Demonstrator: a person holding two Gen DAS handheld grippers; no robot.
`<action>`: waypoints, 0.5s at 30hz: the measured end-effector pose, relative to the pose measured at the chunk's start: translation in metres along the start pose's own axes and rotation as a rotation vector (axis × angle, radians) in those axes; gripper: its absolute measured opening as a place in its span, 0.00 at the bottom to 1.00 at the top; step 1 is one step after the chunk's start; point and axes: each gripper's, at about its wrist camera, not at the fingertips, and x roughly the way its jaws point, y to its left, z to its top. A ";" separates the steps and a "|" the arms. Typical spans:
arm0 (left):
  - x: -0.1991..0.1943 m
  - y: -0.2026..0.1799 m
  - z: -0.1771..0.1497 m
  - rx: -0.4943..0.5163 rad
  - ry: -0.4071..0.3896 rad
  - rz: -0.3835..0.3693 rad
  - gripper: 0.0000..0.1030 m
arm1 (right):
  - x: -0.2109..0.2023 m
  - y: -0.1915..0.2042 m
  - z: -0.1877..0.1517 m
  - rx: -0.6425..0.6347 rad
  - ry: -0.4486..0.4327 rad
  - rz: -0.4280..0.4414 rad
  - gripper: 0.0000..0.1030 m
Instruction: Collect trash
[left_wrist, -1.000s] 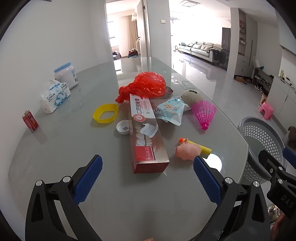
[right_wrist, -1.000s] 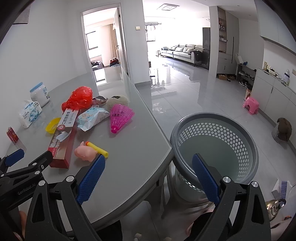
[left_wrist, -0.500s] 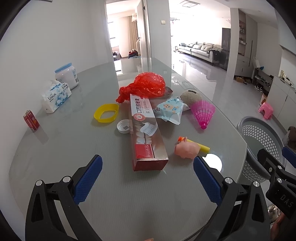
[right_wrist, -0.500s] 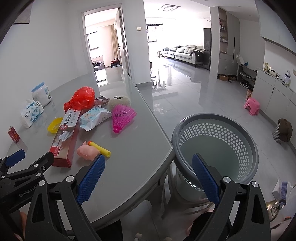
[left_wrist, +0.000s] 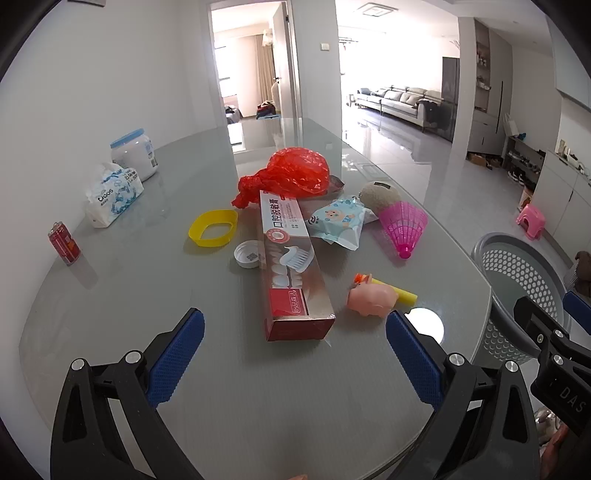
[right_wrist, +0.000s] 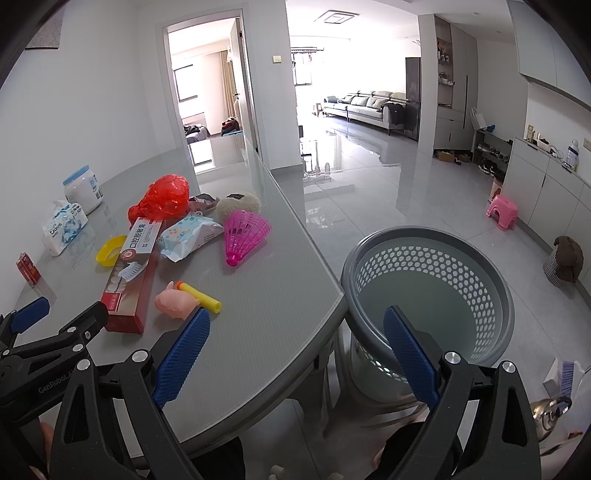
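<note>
both claws are wide open and hold nothing: the left gripper (left_wrist: 293, 356) hangs over the grey table (left_wrist: 147, 295) just before the toothpaste box (left_wrist: 291, 266), the right gripper (right_wrist: 295, 352) between table edge and the grey basket (right_wrist: 428, 291).

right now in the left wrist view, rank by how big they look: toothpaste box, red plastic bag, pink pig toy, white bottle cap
1. toothpaste box, though it lies nearest the camera
2. red plastic bag
3. pink pig toy
4. white bottle cap, only slightly smaller than the pig
</note>
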 end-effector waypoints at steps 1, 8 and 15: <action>0.000 0.001 0.000 -0.001 0.000 0.000 0.94 | 0.000 0.000 0.000 0.000 0.000 0.000 0.88; -0.001 -0.003 -0.002 0.000 -0.001 0.002 0.94 | 0.001 -0.001 0.000 0.003 0.001 0.000 0.88; -0.001 0.000 0.001 -0.003 -0.006 0.000 0.94 | 0.001 0.000 0.000 0.000 0.001 0.001 0.88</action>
